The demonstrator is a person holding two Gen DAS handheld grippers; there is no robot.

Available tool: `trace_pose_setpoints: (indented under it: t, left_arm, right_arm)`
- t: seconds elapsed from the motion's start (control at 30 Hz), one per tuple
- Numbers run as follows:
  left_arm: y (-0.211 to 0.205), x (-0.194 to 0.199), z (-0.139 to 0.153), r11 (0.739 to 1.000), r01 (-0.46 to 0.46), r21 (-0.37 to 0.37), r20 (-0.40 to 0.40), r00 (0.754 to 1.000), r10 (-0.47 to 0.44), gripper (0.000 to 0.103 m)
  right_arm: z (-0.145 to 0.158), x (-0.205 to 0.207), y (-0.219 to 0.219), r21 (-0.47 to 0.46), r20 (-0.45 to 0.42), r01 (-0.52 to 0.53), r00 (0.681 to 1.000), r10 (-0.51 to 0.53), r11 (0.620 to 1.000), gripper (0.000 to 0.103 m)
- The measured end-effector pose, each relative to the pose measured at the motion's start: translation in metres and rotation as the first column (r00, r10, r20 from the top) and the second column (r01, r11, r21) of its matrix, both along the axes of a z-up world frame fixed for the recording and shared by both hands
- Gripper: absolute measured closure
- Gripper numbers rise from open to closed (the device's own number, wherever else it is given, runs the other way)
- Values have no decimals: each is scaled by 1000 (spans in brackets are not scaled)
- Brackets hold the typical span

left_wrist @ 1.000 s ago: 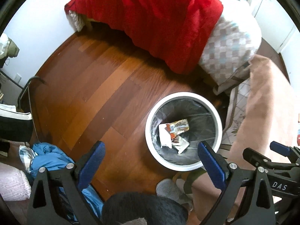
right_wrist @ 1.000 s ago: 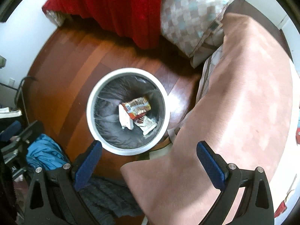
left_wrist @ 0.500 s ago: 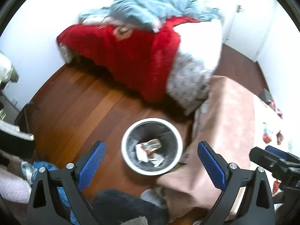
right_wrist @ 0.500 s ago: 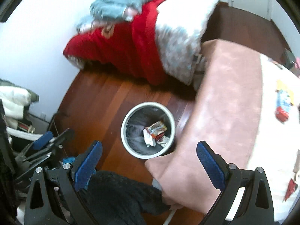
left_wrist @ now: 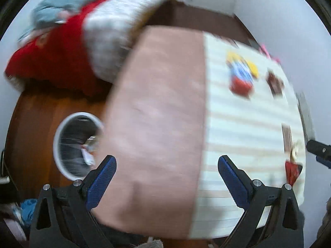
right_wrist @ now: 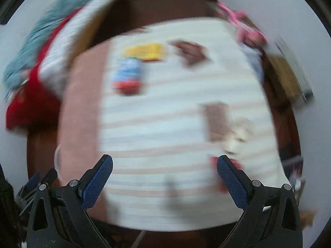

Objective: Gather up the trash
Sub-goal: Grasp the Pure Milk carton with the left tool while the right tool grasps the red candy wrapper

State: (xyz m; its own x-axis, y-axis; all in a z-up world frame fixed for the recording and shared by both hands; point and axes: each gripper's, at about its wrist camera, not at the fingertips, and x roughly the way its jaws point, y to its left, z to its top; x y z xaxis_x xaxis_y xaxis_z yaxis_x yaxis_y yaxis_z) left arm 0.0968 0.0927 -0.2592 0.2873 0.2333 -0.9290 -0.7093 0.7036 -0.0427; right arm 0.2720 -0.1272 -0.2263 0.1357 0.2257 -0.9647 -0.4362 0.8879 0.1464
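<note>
1. One bin (left_wrist: 62,161), with at least two wrappers (left_wrist: 88,155) inside; blur hides any others.
2. About five wrappers on the striped cloth (left_wrist: 244,124): yellow-blue-red (left_wrist: 241,76), dark brown (left_wrist: 275,83), brown striped (left_wrist: 288,137), pale (left_wrist: 296,149), red (left_wrist: 292,171).
3. Two grippers: left (left_wrist: 166,179), right (right_wrist: 164,178).
4. One red blanket (left_wrist: 51,62).

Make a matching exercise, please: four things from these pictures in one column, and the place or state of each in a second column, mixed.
Things
1. round white trash bin
2. red blanket
3. yellow, blue and red wrapper
4. left gripper

Places or states
a. lies on the striped white cloth
b. stands on the brown wooden floor
c. open, holding nothing
d. hangs over the bed beside a grey checked cover

Pairs: 1-b, 2-d, 3-a, 4-c
</note>
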Motion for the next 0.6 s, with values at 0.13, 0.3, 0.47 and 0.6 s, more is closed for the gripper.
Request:
trace_pose_setpoints:
  t: [0.13,0.3,0.47,0.6]
  left_arm:
    - [-38,42,-30,996,90,-19,-63,994,-91,3]
    - [-62,60,-45,991,134,-27,-104,985,-136,3]
    - [-66,63,-52,990,141,-23,-125,982,-143,3]
    - [-63,63,-46,990,139,-18,-115,983,-140,3]
  right_arm:
    - [-34,16,-30,-60,-33,-37,999,35,998,2]
    - [-65,17,-33,-103,-45,-110,993,105,989,16]
    - [-81,12,-37,-97,-60,-117,992,111,988,55]
    - [-68,7,-35,-33,-40,-109,993,107,994,72]
